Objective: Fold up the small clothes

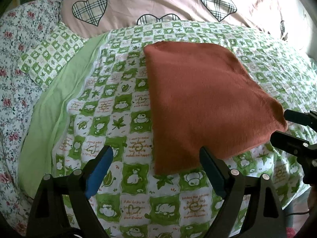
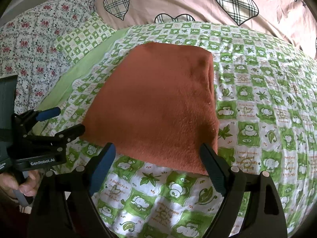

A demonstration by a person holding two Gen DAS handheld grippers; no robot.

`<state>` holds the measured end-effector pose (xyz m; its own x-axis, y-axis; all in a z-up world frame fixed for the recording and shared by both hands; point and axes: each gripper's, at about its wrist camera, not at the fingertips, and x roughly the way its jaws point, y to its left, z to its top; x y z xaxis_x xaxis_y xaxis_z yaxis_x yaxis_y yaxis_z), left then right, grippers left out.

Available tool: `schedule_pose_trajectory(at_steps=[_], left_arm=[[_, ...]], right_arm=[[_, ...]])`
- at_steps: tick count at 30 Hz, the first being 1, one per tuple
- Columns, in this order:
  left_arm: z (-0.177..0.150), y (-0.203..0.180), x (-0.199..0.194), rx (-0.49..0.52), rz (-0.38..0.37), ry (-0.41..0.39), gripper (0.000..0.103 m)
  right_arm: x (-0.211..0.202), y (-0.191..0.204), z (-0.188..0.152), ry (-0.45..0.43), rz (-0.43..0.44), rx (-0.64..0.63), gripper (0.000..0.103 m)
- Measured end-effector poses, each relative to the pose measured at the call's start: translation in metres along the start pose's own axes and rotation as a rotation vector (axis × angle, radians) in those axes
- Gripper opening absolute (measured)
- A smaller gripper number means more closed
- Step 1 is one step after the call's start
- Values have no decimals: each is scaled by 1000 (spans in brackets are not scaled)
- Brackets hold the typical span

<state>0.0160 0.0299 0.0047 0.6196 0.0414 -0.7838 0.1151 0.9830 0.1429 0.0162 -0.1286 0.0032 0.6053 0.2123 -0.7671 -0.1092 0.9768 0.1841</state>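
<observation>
A rust-red cloth (image 1: 206, 103) is lying folded into a flat, roughly square pad on the green-and-white checked quilt (image 1: 126, 119), nothing gripping it. The left gripper (image 1: 156, 170) is hovering over the quilt near the cloth's near left corner, its jaws standing wide apart and holding nothing; its right finger is overlapping the cloth's near edge in the left wrist view, contact not clear. The right gripper (image 2: 158, 168) is likewise gaping wide and empty, sitting just in front of the cloth's near edge, the cloth (image 2: 156, 107) filling the space beyond its fingers. In the right wrist view the cloth's right side is showing stacked layers along a fold. Each gripper is appearing in the other's view: the right one at the cloth's right corner (image 1: 293, 130), the left one off the cloth's left corner (image 2: 59, 123), with a hand (image 2: 25, 184) gripping its handle. A plain green sheet (image 1: 53, 107) is lying left of the quilt, a floral cover (image 1: 13, 59) beyond it, and a pink heart-print duvet (image 1: 162, 2) behind.
</observation>
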Motion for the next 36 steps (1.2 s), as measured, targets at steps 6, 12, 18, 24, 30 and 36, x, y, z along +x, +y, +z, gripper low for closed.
schedule_pose_trajectory(at_steps=[6,12,18,24,30,36], left_arm=[[2,0,2,1,-6,0,90],[9,0,5,-3,-11,-4,90],[17,1,10,-18,-25,-1,90],[19,1,15,-27,-29,8,90],[21,2,17,-31,-29,11,91],[22,3,18,-30,-28,10,91]], right_arm=[[3,-3,7,-1,6,-2,87],[6,-6,15,-4,9,-1,87],[11,-7,20,2,15,-3,87],[16,-10,23,12,20,-1,88],[17,-12,24,14,24,-2,88],[18,-11,24,14,22,0,88]])
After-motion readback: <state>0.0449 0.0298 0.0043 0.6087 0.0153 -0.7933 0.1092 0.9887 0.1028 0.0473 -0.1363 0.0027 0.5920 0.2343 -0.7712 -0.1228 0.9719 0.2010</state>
